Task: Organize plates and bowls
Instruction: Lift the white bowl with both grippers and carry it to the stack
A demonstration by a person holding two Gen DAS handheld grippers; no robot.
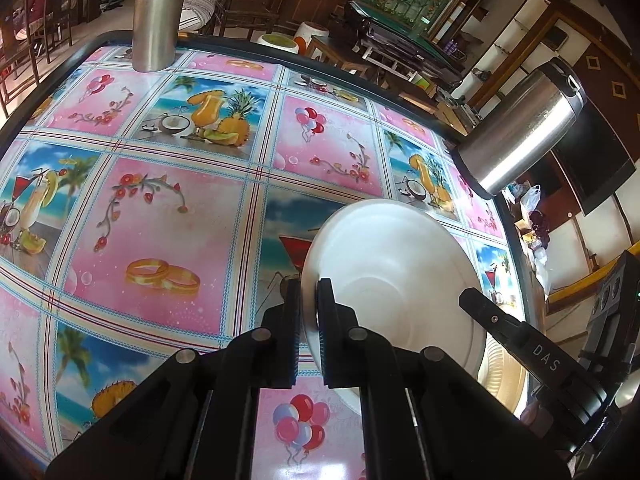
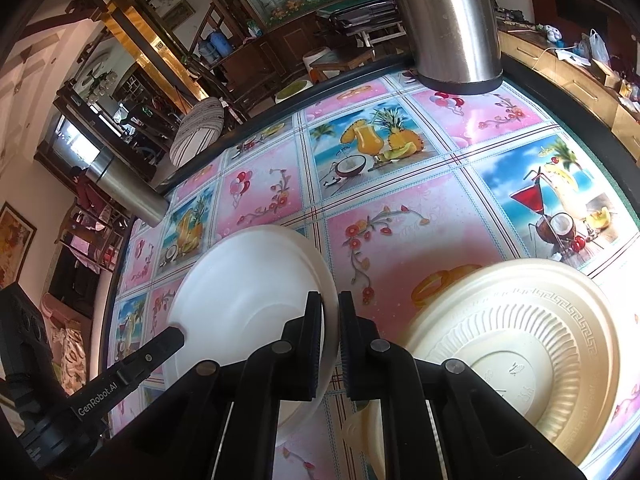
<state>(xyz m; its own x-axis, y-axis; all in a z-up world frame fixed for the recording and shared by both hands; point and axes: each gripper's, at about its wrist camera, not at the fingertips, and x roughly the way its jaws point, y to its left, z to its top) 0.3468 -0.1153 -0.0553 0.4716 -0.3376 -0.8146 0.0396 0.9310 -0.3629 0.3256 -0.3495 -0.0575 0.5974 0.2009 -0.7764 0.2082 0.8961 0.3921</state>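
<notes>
Both grippers, left [image 1: 308, 312] and right [image 2: 330, 320], pinch your white bowl [image 1: 392, 264] rim, frame bottom. Uneven lift tilts it; thin rim slips, hits plate [image 2: 520, 340].

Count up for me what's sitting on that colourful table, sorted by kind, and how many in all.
White bowl: 1
Cream patterned plate: 1
Steel flasks: 2, a wide one and a slim one
Total: 4

Both hand-held grippers, left and right, pinch the bowl's rim on opposite sides.
</notes>
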